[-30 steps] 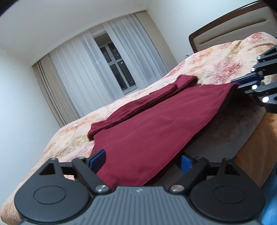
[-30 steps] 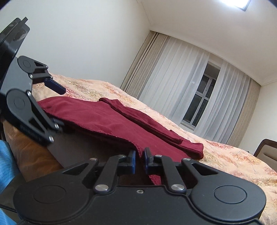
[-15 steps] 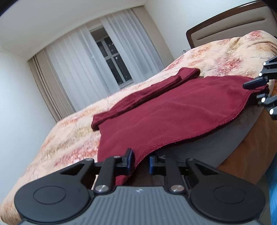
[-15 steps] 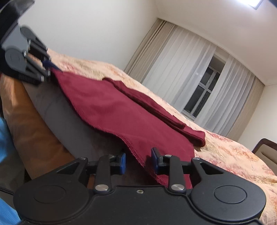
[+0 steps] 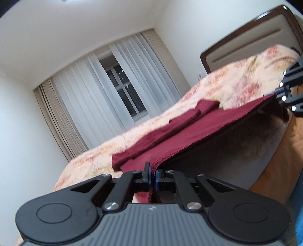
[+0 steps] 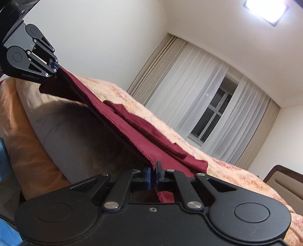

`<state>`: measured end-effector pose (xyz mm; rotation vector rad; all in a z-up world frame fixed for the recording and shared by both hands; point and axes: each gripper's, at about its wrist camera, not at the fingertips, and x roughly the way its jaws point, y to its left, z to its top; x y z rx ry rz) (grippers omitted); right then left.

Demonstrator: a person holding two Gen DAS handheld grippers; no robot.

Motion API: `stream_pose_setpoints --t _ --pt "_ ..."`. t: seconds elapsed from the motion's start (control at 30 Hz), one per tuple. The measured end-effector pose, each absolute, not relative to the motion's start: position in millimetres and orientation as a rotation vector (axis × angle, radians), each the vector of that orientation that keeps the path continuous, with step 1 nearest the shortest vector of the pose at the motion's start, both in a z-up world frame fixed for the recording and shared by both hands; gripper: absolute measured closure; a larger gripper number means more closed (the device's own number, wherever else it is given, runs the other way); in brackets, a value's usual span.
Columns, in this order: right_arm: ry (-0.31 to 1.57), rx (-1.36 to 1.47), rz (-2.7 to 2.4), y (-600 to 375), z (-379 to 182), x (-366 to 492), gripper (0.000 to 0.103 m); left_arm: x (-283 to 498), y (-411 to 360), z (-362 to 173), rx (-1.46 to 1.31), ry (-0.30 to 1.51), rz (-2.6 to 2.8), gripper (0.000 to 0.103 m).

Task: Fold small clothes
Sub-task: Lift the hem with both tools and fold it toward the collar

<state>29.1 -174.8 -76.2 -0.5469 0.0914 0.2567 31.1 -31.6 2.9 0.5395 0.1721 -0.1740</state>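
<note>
A dark red garment [image 5: 191, 132] lies on the floral bedspread [image 5: 236, 83] with its folded sleeves on top. My left gripper [image 5: 153, 177] is shut on the near hem corner and holds it lifted off the bed edge. My right gripper [image 6: 153, 176] is shut on the other hem corner of the garment [image 6: 151, 136]. The hem is stretched taut between them, raised above the mattress side. Each gripper shows in the other's view: the right gripper [image 5: 284, 92] at the far right, the left gripper [image 6: 54, 64] at the upper left.
The bed's brown headboard [image 5: 246, 37] stands at the right. A curtained window [image 5: 123, 90] is behind the bed. The grey mattress side [image 6: 75, 136] and orange bed base [image 6: 22, 121] drop below the lifted hem. A ceiling light [image 6: 267, 9] is on.
Both grippers closed on the hem corners; the left was wide open a second ago. The hem has risen off the bed edge and pulled taut.
</note>
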Motion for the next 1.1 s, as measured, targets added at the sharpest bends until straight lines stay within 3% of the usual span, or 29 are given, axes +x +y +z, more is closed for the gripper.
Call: stream_pose_setpoints --t 0.33,0.63,1.1 --pt "0.104 -0.49 0.354 -194.9 -20.9 -34.2 0.099 -35.6 -20.3 46.1 0.524 0.135 -0.266 0.1" --pt "0.225 -0.46 0.528 -210.7 19.3 -78.1 0.099 -68.5 -4.5 77.1 0.483 0.229 -0.358 0.1" --pt "0.232 -0.333 0.636 -225.3 73.2 14.5 0.099 37.1 6.8 136.0 0.395 0.286 -0.425 0.099"
